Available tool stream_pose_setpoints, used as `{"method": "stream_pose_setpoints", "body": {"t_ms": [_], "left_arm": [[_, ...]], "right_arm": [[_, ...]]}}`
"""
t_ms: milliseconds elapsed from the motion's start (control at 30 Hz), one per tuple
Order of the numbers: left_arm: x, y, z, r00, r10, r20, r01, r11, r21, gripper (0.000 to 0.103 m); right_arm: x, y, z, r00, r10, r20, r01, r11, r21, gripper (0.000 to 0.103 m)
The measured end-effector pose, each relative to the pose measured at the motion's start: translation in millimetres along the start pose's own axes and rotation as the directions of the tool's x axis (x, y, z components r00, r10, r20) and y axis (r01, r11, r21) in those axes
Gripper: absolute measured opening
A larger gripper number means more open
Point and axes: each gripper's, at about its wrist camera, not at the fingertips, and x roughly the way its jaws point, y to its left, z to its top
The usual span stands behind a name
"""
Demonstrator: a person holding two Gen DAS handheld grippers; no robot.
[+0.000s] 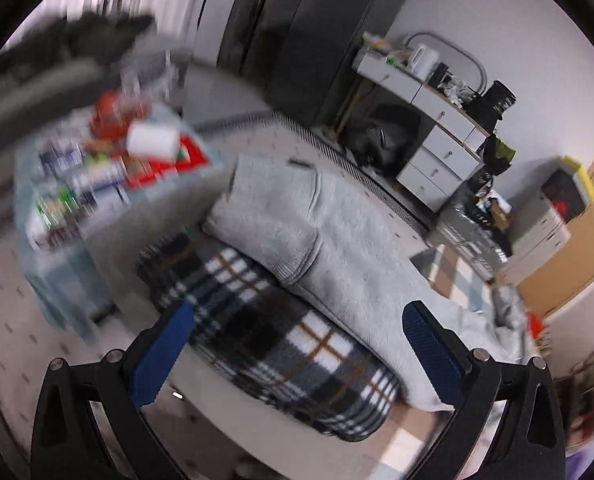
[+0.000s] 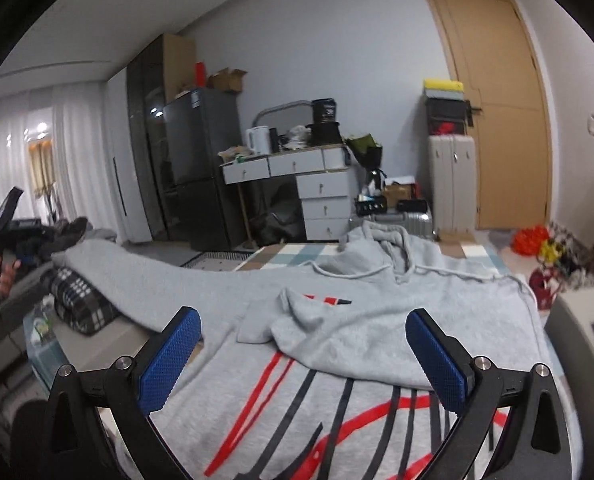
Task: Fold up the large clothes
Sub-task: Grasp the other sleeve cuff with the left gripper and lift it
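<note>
Grey hoodie [image 2: 337, 320], printed with red and black stripes, spread flat with one sleeve folded inward; both grippers' fingers [image 2: 169, 360] held wide apart, empty.

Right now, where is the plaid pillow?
Left wrist view: the plaid pillow lies between the open fingers, under the grey hoodie's sleeve, right of the cluttered shelf.

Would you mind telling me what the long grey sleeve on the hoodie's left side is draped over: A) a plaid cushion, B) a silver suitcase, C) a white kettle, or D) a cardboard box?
A: in the left wrist view the grey sleeve lies across the top of the black-and-white plaid cushion, touching it.
</note>
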Motion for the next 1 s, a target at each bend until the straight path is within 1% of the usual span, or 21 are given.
{"method": "stream_pose_setpoints", "body": {"t_ms": [33,67,100,133,167,200,267,333,400,467,533,567,600,633,667,700,767,867,967,1000], "left_arm": [[8.1,1.8,2.4,1.000,-0.028,-0.012,0.028,1.000,-0.011,0.102],[17.9,1.6,5.8,0.999,-0.038,-0.024,0.038,0.999,-0.012,0.102],[22.0,3.6,8.9,0.999,-0.022,-0.025,0.021,1.000,-0.023,0.102],[31.3,7.7,12.2,1.000,-0.013,-0.021,0.011,0.998,-0.055,0.102],[34.3,10.8,14.9,0.999,-0.030,-0.029,0.027,0.996,-0.082,0.102],[42.6,16.0,16.8,0.997,-0.069,-0.044,0.063,0.989,-0.132,0.102],[45.3,24.3,20.8,0.991,-0.130,-0.043,0.120,0.976,-0.182,0.102],[46.6,28.7,22.1,0.987,-0.161,-0.019,0.152,0.961,-0.229,0.102],[48.6,34.9,22.7,0.985,-0.174,0.001,0.167,0.940,-0.297,0.102],[48.6,38.4,23.4,0.986,-0.165,0.009,0.158,0.928,-0.337,0.101],[47.6,37.6,25.8,0.990,-0.142,0.004,0.134,0.925,-0.356,0.089],[48.5,37.4,26.6,0.993,-0.116,-0.004,0.108,0.930,-0.350,0.066],[49.8,37.8,27.3,0.994,-0.109,-0.012,0.098,0.935,-0.341,0.031],[53.6,37.6,28.1,0.992,-0.123,-0.035,0.105,0.938,-0.330,0.019],[55.9,38.0,29.4,0.989,-0.138,-0.049,0.115,0.939,-0.323,0.014],[53.0,38.7,30.0,0.990,-0.136,-0.038,0.117,0.939,-0.323,0.012],[46.7,39.9,33.8,0.991,-0.136,-0.004,0.128,0.940,-0.317,0.010],[38.2,29.9,39.4,0.994,-0.108,0.025,0.110,0.954,-0.280,0.008],[27.7,2.6,49.7,0.995,-0.093,0.036,0.098,0.980,-0.175,0.007],[20.9,-10.1,52.3,0.994,-0.094,0.054,0.101,0.985,-0.139,0.007]], "right_arm": [[-1.8,2.5,-1.9,1.000,0.008,-0.004,-0.008,1.000,-0.003,0.103],[-1.0,4.6,-2.5,1.000,0.019,-0.009,-0.019,1.000,-0.006,0.103],[-1.8,5.8,-3.5,1.000,0.029,-0.012,-0.029,1.000,-0.007,0.103],[-1.6,8.3,-4.0,0.998,0.054,-0.018,-0.054,0.998,-0.013,0.103],[-2.5,11.2,-4.4,0.996,0.084,-0.021,-0.085,0.996,-0.023,0.103],[-4.6,13.8,-5.0,0.995,0.101,-0.014,-0.102,0.994,-0.032,0.103],[-11.8,20.3,-5.9,0.993,0.114,0.023,-0.112,0.992,-0.065,0.103],[-17.2,25.8,-6.6,0.992,0.115,0.052,-0.109,0.990,-0.093,0.103],[-20.5,28.7,-7.3,0.989,0.128,0.074,-0.119,0.986,-0.115,0.103],[-20.4,31.9,-8.3,0.988,0.130,0.078,-0.119,0.984,-0.134,0.103],[-18.3,35.9,-9.6,0.990,0.124,0.066,-0.112,0.982,-0.155,0.103],[-17.9,38.2,-10.7,0.991,0.119,0.065,-0.107,0.980,-0.169,0.103],[-18.0,39.8,-10.6,0.991,0.116,0.066,-0.103,0.979,-0.178,0.103],[-18.3,41.7,-11.7,0.991,0.113,0.068,-0.098,0.976,-0.193,0.103],[-18.4,43.4,-12.6,0.992,0.111,0.067,-0.095,0.974,-0.206,0.103],[-18.4,44.0,-13.5,0.992,0.110,0.067,-0.093,0.973,-0.212,0.103],[-18.7,46.0,-14.4,0.992,0.108,0.065,-0.091,0.970,-0.227,0.103],[-20.5,46.3,-13.9,0.992,0.102,0.071,-0.082,0.967,-0.242,0.103],[-24.7,39.9,-10.5,0.990,0.112,0.082,-0.090,0.970,-0.228,0.103],[-26.2,35.5,-8.4,0.990,0.112,0.087,-0.091,0.973,-0.212,0.103]]}}
